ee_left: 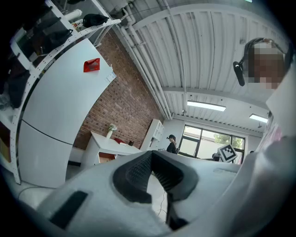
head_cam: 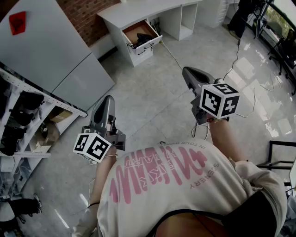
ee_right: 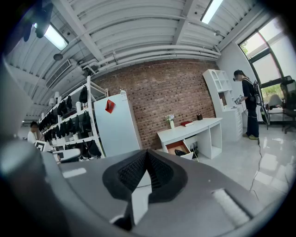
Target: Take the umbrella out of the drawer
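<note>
Far across the floor (head_cam: 152, 102), the open drawer (head_cam: 146, 47) should be approached first; jaws of left gripper (head_cam: 108, 99) and right gripper (head_cam: 187, 71), closed on nothing, are best parted beside the umbrella (head_cam: 144, 38).

white desk (head_cam: 134, 11) on grey floor (head_cam: 152, 97); its open drawer (head_cam: 148, 46) holds a dark umbrella (head_cam: 144, 38).

Shirt (head_cam: 185, 199): pink print, "SCENERY" legible upside down; other lettering unclear.

Left gripper (head_cam: 107, 101) held low, jaws together, empty. Right gripper (head_cam: 188, 71) further forward, jaws together, empty.
</note>
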Demonstrator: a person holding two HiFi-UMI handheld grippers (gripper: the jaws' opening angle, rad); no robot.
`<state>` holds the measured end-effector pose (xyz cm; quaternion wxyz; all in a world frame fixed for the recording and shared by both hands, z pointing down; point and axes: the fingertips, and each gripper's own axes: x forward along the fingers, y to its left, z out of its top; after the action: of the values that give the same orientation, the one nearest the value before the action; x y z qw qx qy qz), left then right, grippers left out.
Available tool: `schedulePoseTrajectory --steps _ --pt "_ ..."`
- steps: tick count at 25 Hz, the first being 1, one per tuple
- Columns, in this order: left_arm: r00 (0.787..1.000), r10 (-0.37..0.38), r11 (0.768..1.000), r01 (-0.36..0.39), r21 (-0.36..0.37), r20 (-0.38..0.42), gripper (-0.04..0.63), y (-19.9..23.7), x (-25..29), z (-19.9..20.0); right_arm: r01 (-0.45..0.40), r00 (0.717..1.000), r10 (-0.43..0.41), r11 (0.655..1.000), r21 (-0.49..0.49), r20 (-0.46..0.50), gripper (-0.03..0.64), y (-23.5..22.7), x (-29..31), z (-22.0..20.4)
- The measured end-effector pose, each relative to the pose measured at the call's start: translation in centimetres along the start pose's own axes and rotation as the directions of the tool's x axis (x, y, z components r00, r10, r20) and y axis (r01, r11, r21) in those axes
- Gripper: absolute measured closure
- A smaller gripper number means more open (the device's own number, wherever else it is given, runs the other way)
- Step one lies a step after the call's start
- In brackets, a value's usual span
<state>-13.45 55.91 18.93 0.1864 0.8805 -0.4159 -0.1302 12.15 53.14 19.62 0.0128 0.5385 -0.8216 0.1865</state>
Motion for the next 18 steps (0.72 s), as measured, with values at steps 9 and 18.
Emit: schedulePoseTrajectory --steps 9,18 --pt "1.0 0.018 1.0 -0.019 -0.007 0.0 0.592 0.3 0.3 -1.0 -0.021 1.0 0.021 1.0 -0.002 -0.021 0.604 -0.3 0.5 -0.6" --pt "0.999 0.014 0.999 -0.016 -0.034 -0.05 0.592 4.2 1.8 -1.7 -0.015 0.997 0.02 0.998 0.055 -0.076 0.604 -0.2 4.6 -2.5"
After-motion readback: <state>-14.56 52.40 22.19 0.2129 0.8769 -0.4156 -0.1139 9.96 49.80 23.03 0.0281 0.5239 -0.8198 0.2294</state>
